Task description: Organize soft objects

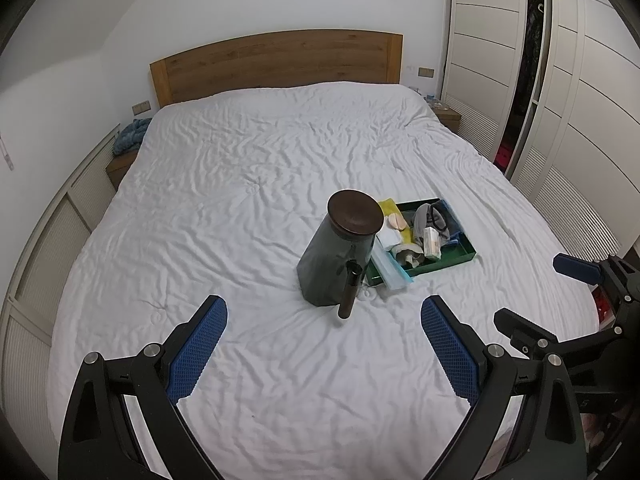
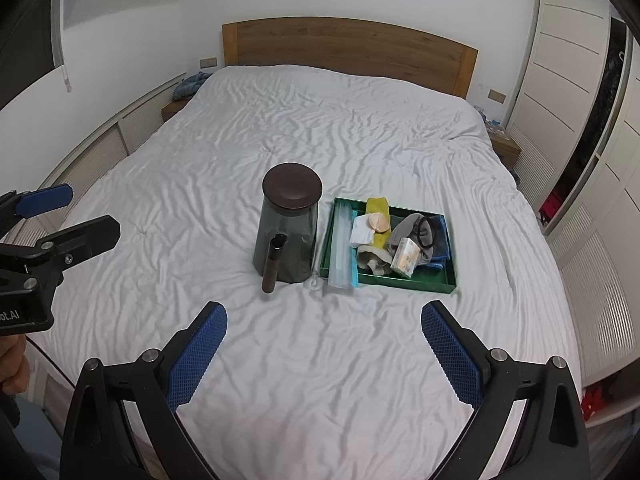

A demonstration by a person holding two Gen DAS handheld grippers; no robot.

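A green tray (image 2: 416, 282) (image 1: 460, 262) lies on the white bed and holds soft items: a yellow cloth (image 2: 378, 206), a grey sock (image 2: 408, 226), a blue towel (image 2: 440, 232), a tissue pack (image 2: 405, 258) and a face-mask pack (image 2: 340, 248). A dark jar (image 2: 288, 224) (image 1: 340, 248) with a brown lid stands left of the tray, with a dark tube (image 2: 272, 258) leaning on it. My left gripper (image 1: 324, 344) is open and empty, short of the jar. My right gripper (image 2: 324, 344) is open and empty, short of the tray.
The white duvet (image 2: 280, 128) is wrinkled. A wooden headboard (image 2: 348, 46) stands at the far end, with nightstands on both sides. A blue cloth (image 1: 130, 136) lies on the left nightstand. White wardrobes (image 1: 520, 60) stand along the right.
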